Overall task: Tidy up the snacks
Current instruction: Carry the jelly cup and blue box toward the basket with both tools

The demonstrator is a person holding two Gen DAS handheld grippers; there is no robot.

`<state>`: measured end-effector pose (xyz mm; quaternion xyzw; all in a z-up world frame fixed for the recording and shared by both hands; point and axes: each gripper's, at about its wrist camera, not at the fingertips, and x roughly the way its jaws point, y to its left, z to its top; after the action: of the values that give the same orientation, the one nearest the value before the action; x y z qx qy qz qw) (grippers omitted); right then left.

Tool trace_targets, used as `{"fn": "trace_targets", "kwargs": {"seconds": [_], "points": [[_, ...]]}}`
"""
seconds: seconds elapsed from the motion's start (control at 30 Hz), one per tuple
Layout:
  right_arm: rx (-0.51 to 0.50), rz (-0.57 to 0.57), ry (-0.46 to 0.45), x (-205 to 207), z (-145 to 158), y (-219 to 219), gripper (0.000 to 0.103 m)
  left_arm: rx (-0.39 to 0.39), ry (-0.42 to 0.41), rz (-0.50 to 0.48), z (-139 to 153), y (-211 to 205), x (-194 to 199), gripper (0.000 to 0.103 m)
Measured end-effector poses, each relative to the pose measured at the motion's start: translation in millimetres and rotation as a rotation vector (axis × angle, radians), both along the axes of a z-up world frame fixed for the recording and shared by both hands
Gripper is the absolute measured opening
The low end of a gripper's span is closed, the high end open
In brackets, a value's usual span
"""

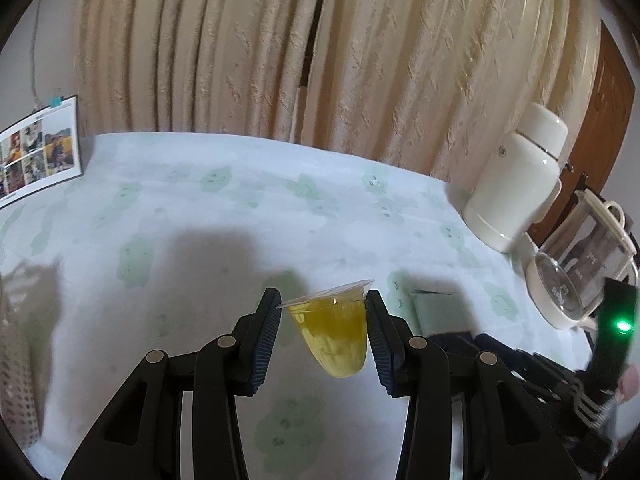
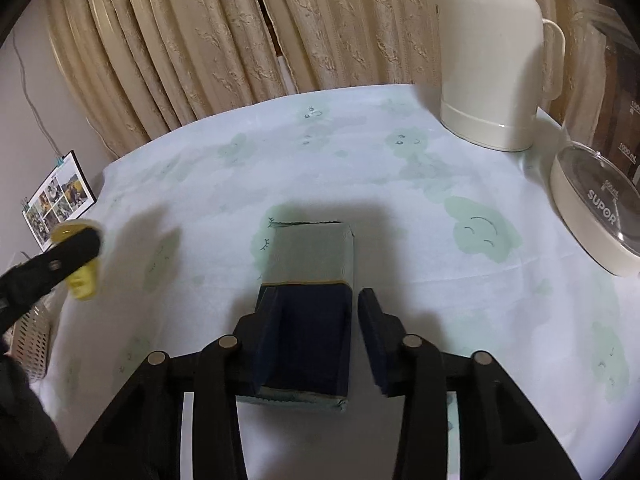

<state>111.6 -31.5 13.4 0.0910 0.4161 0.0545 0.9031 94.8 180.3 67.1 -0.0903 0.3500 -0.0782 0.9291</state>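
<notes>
I am holding the jelly cup [image 1: 334,332] in my left claw [image 1: 323,334], its two ribbed pads pressing the sides just under the clear rim, and I am carrying it tilted and lifted off the desk [image 1: 192,220], judging by the gap beneath it; gripping below the flange seems the sensible way to keep the slick plastic from sliding out. My right claw [image 2: 316,340] is standing fairly wide, straddling the dark end of a flat snack packet [image 2: 308,280] that is lying on the desk; the left pad looks to be touching the packet's edge while the right pad is standing clear of it, so I am judging this as lined up for a pinch, not yet a grip. From the right wrist view the perforated basket [image 2: 34,336] is showing at the left edge of the desk, just below the raised cup, and I am guessing that is where the snacks belong. Farther back, the cream thermos [image 2: 490,60] and the glass kettle [image 2: 596,208] are sitting along the right side, well apart from my work, with the photo card [image 2: 60,196] far left and the curtain [image 2: 200,40] hanging behind.
</notes>
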Motion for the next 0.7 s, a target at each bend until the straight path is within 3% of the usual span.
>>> {"fn": "trace_targets", "kwargs": {"seconds": [0.07,0.1,0.13,0.4,0.53,0.57,0.63,0.7], "points": [[0.004,-0.009,0.002,-0.2,-0.3,-1.6,0.048,-0.002,-0.009,0.006,3.2,5.1,-7.5,0.044],[0.010,-0.015,0.003,0.0,-1.1,-2.4,0.061,-0.002,-0.014,0.008,4.5,7.7,-11.3,0.044],[0.024,-0.024,0.001,0.3,-2.0,-3.9,0.067,-0.002,-0.019,0.011,5.7,10.5,-15.6,0.044],[0.016,0.006,-0.008,4.9,0.6,10.7,0.067,-0.001,-0.054,0.014,16.8,23.9,-43.9,0.044],[-0.100,0.030,0.024,9.2,-7.4,29.6,0.066,0.006,-0.064,0.010,21.3,28.6,-56.5,0.044],[-0.130,0.034,0.029,8.7,-7.6,33.3,0.065,0.005,-0.067,0.011,22.6,30.3,-59.4,0.044],[-0.158,0.021,0.029,7.6,-7.3,34.5,0.051,0.004,-0.074,0.016,25.2,34.0,-64.5,0.044],[-0.158,0.015,0.027,5.7,-7.0,31.5,0.048,0.000,-0.079,0.024,28.1,38.9,-69.8,0.044]]}}
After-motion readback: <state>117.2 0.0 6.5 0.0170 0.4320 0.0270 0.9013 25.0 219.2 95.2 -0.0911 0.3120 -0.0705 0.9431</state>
